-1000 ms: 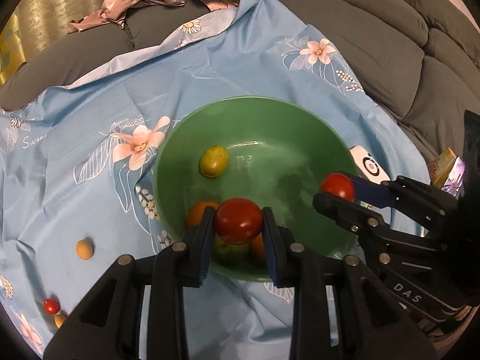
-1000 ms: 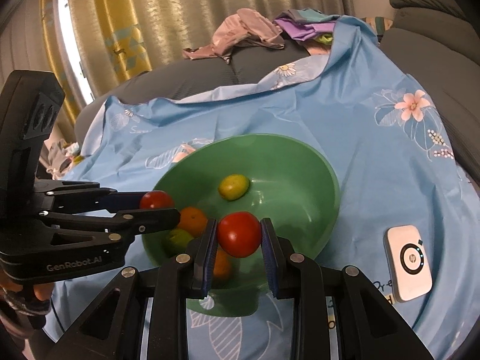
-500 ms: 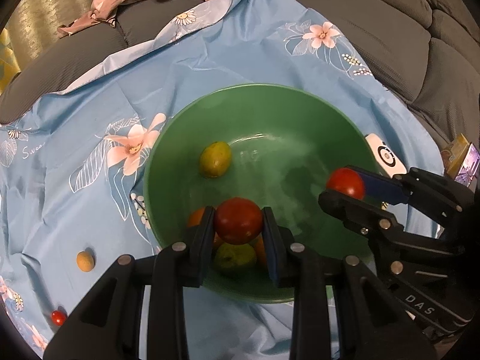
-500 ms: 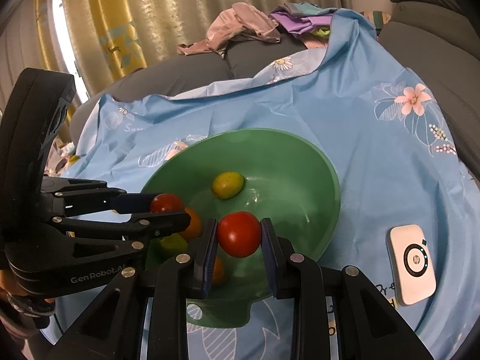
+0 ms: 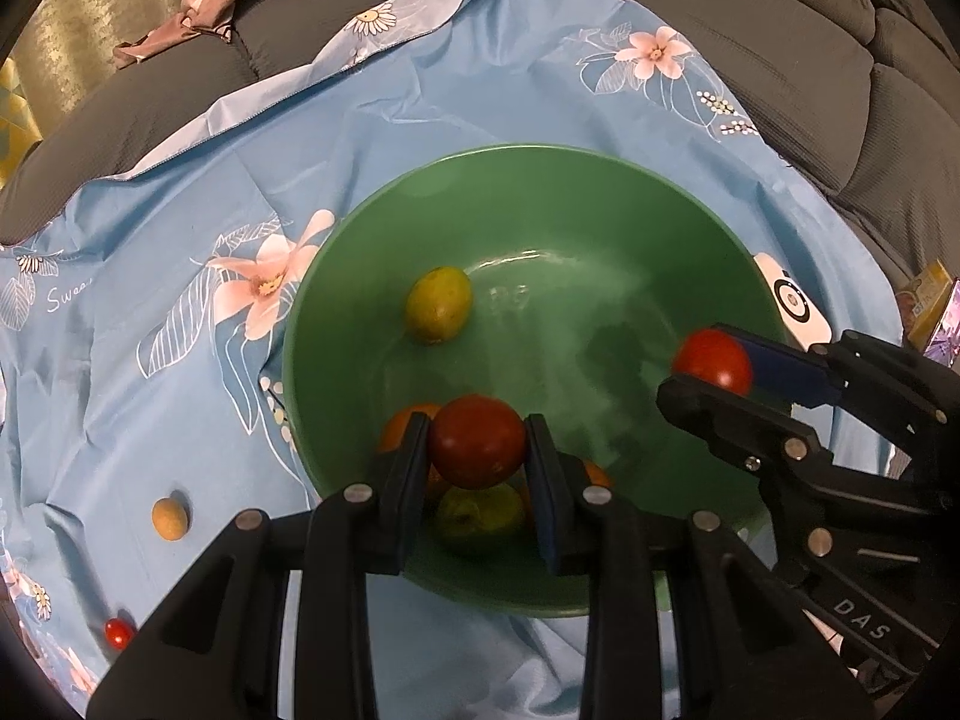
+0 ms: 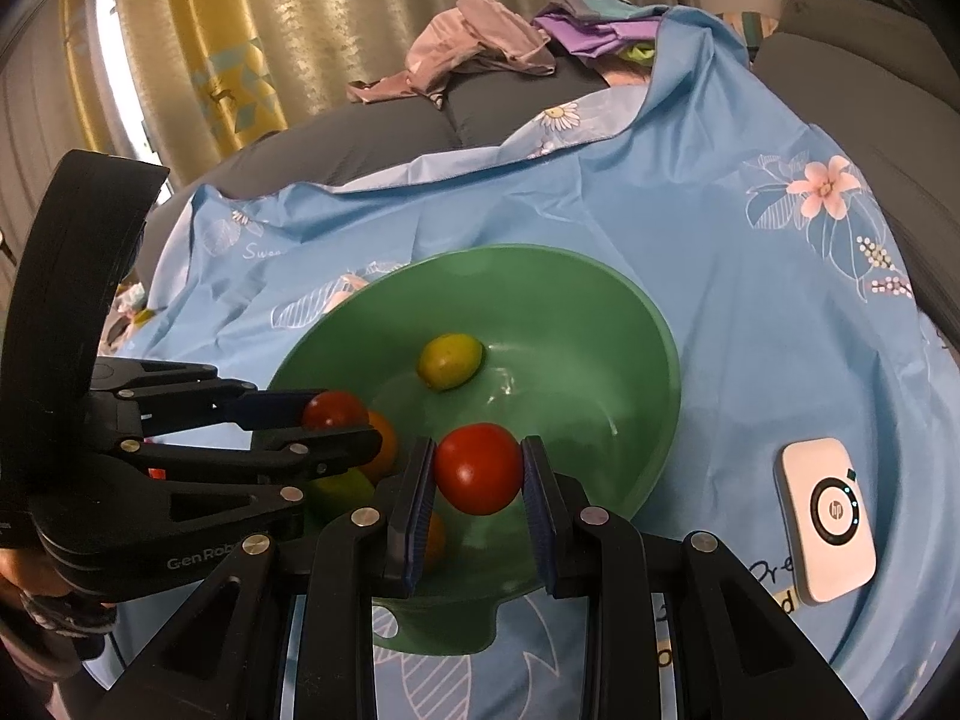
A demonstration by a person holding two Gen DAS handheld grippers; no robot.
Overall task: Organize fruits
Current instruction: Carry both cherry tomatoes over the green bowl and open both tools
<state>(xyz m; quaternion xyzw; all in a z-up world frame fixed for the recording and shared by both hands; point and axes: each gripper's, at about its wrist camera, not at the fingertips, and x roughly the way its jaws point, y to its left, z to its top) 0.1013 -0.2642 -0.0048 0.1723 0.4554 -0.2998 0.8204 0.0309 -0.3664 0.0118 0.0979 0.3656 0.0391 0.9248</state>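
I am working over a grey sofa point(image 5: 780, 48) with a blue flowered cloth point(image 5: 198, 192) lying spread across its seat. On the cloth a green bowl point(image 5: 540, 192) is sitting, and both my tools are reaching over it.

My left gripper point(image 5: 478, 450) is holding a red tomato point(image 5: 478, 450) between its pads above the near side of the bowl; the jaws have just been easing open a little, yet both pads are still touching the fruit. My right gripper point(image 6: 478, 468) is gripping a second tomato point(image 6: 478, 468) firmly, jaws narrow around it, over the bowl's near rim.

Each view is showing the other tool from the side: in the left view my right gripper is coming in from the right with its tomato, and in the right view my left gripper is coming in from the left, with part of my hand point(image 6: 36, 594) showing beneath it.

Inside the bowl a yellow-green fruit point(image 5: 438, 312) is lying alone near the middle, while an orange fruit point(image 5: 402, 420) and a green fruit point(image 5: 480, 516) are sitting together at the near wall, partly hidden behind my fingers.

Only the right view is showing the whole white device point(image 6: 828, 519) on the cloth beside the bowl, the curtain point(image 6: 372, 18), and the bowl's small hanging tab point(image 6: 390, 624). Only the left view is showing the loose fruit on the cloth: a small yellow fruit point(image 5: 170, 517) and, further out, a tiny red one point(image 5: 118, 633), both well apart from the bowl. Crumpled clothes point(image 6: 480, 48) are lying at the far end of the sofa.
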